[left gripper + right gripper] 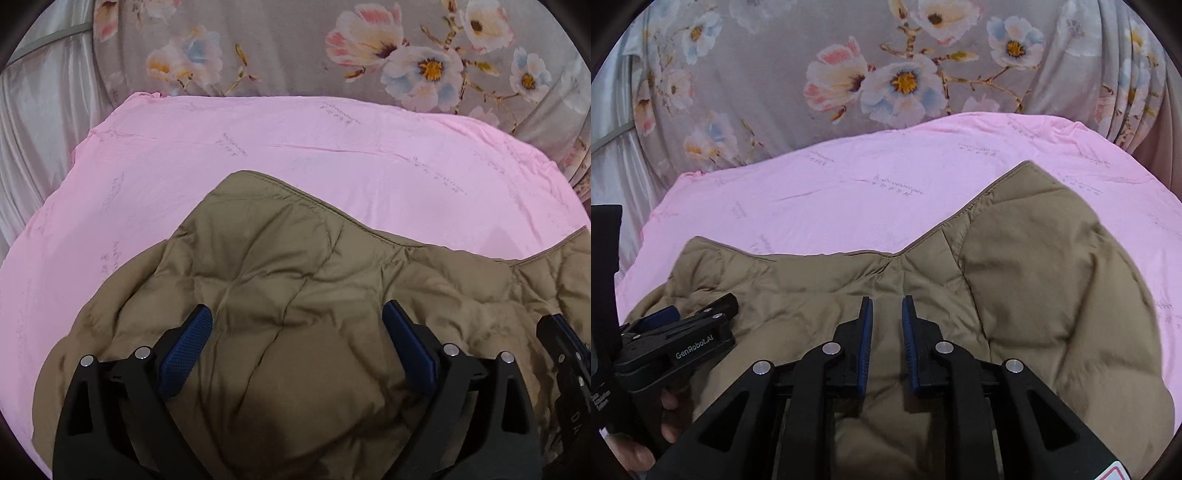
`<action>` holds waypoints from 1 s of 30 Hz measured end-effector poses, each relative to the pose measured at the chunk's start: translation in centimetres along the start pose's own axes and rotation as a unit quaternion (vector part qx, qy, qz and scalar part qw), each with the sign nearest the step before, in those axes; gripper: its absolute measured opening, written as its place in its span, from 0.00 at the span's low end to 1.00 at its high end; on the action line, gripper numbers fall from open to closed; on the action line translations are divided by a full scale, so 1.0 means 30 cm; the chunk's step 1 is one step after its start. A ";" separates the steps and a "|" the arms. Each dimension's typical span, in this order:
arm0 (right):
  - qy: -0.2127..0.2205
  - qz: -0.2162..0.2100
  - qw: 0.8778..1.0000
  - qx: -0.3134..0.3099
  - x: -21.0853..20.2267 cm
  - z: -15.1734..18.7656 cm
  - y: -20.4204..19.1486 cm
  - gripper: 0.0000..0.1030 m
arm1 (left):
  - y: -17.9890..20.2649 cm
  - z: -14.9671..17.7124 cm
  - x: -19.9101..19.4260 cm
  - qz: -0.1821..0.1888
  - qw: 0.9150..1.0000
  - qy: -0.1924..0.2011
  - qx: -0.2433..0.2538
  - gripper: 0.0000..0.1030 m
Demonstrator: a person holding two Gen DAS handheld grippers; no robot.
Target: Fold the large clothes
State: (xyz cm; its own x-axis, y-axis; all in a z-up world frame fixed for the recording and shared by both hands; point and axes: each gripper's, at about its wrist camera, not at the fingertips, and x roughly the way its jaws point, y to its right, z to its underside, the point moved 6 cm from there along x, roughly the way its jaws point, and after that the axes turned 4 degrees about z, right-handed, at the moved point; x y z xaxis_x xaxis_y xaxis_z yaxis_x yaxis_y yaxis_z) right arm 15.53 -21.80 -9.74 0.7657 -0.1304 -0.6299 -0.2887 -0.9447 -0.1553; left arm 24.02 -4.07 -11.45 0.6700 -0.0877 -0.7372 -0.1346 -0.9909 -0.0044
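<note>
A tan padded jacket [295, 295] is spread on a pink sheet [258, 140], with bare sheet left beyond its far edge. The left gripper [297, 325] is held wide apart above it; the right gripper [887, 317] is narrowly parted, pinching nothing.

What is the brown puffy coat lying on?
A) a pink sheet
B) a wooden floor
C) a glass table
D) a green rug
A: the brown puffy coat lies spread on the pink sheet, which shows all around its far edge, with a flowered cloth behind it.
</note>
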 end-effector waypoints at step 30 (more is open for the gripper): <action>-0.031 -0.006 0.999 -0.034 0.010 0.187 -0.039 0.18 | 0.013 0.196 -0.070 -0.056 0.998 0.032 0.016 0.93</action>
State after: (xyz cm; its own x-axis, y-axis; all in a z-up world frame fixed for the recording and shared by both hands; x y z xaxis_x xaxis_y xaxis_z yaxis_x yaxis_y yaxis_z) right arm 12.87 -19.05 -14.02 0.7318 -0.1020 -0.6738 -0.2379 -0.9648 -0.1123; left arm 18.27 -3.67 -13.86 0.7271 0.0159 -0.6863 -0.0785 -0.9913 -0.1060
